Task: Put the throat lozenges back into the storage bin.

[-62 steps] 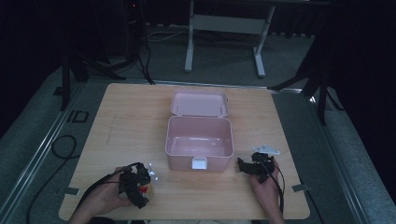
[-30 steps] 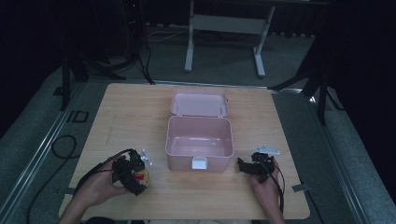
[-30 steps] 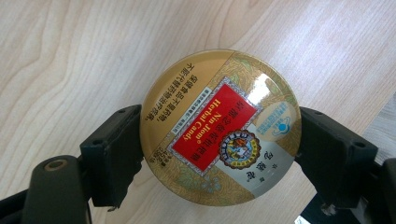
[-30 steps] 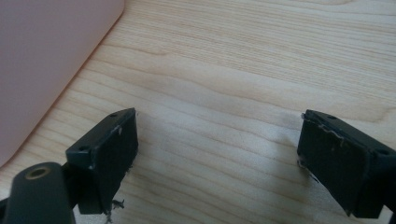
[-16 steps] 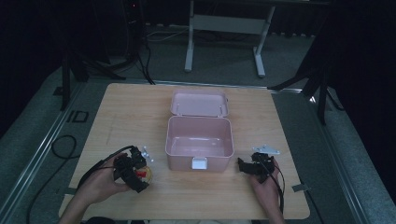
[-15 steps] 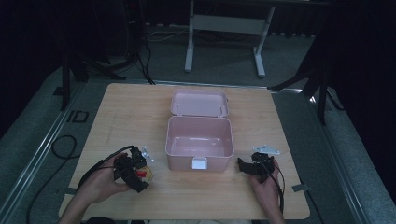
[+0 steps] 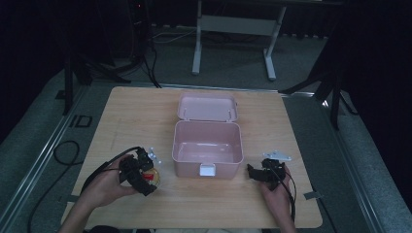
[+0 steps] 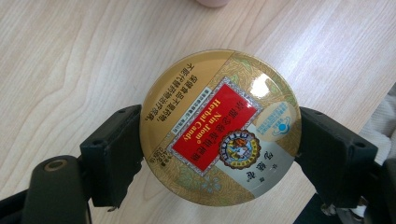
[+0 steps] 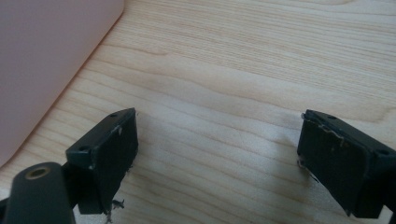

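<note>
From above, the left gripper (image 7: 145, 171) is holding a round tin (image 7: 153, 176) left of the open pink box (image 7: 207, 148). Along its jaws, the tin (image 8: 220, 127) is sitting clamped. Beside the box (image 9: 51, 65), the right gripper (image 9: 217, 154) is resting, jaws apart over bare surface (image 9: 243, 70).

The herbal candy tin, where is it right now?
The herbal candy tin sits clamped between the left tongs, at the table's near left in the high view, just left of the open pink box.

The wooden table (image 7: 145, 116) is seen from high above, facing forward; its grain (image 9: 261, 70) is viewed closely by both gripper cameras, angled downward.
</note>
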Motion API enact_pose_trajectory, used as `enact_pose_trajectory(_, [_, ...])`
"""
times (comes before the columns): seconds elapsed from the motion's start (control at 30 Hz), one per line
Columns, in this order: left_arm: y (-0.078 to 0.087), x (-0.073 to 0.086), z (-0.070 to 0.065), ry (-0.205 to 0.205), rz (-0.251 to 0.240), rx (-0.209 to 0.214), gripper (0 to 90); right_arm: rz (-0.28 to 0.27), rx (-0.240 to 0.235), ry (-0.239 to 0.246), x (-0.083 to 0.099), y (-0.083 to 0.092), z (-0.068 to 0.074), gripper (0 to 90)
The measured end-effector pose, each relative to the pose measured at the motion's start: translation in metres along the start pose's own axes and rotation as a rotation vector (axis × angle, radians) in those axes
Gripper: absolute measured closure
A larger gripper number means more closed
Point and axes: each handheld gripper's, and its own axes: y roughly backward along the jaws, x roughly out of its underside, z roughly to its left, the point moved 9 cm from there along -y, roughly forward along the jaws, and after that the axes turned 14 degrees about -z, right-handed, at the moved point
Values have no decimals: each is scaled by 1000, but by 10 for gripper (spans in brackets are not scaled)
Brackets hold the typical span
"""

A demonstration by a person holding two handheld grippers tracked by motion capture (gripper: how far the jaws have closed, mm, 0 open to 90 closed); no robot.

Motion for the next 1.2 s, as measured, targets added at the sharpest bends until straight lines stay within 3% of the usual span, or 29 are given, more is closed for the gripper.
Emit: enact_pose_trajectory(1.2, [23,-23,18,-12,-23,-9,200,0,0,0,0,0,0,122])
